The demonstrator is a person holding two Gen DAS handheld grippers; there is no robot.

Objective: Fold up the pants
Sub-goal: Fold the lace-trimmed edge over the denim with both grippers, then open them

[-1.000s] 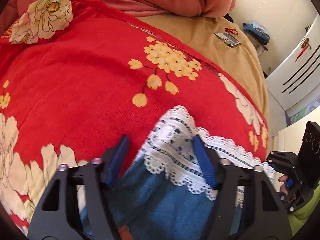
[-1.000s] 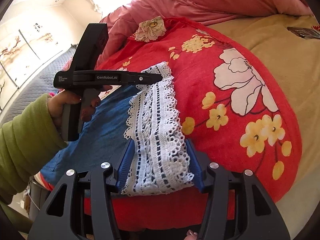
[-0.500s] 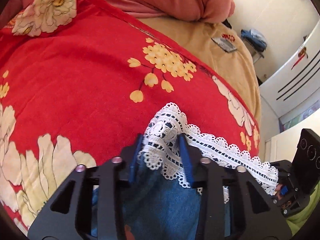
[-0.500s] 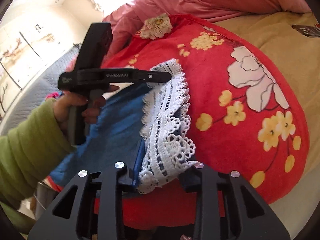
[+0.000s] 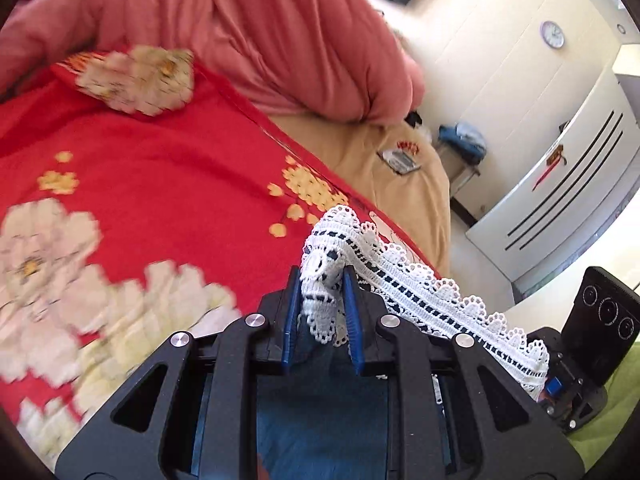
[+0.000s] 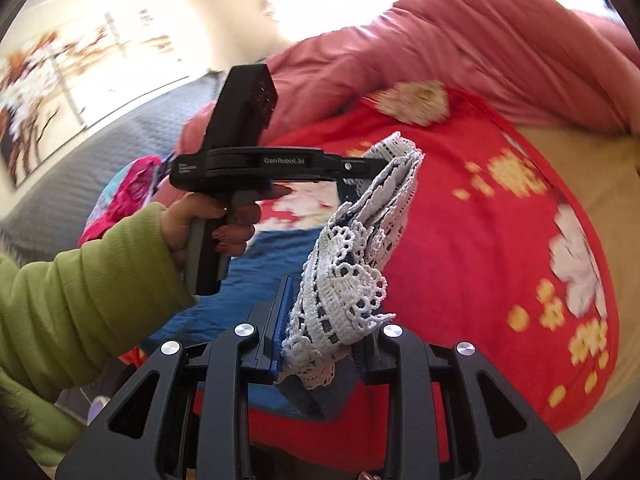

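The pants are blue denim [image 5: 320, 408] with a white lace hem [image 5: 420, 292]. My left gripper [image 5: 322, 280] is shut on one end of the lace hem and holds it above the red floral blanket [image 5: 160, 184]. My right gripper [image 6: 320, 312] is shut on the other end of the lace hem [image 6: 352, 276]. The hem hangs stretched between the two grippers. In the right wrist view the left gripper [image 6: 376, 168] shows at upper centre, held by a hand in a green sleeve. The denim [image 6: 248, 264] trails down onto the bed below it.
A pink duvet [image 5: 260, 28] is bunched at the head of the bed. A tan sheet [image 5: 400, 192] with a small flat packet [image 5: 400, 158] lies to the right. A white cabinet [image 5: 560, 184] stands beyond the bed's edge. A grey quilt [image 6: 100, 152] lies at the left.
Both grippers have closed on the lace hem and lifted it off the blanket. The hem now hangs in the air between them, and both cameras have tilted upward.
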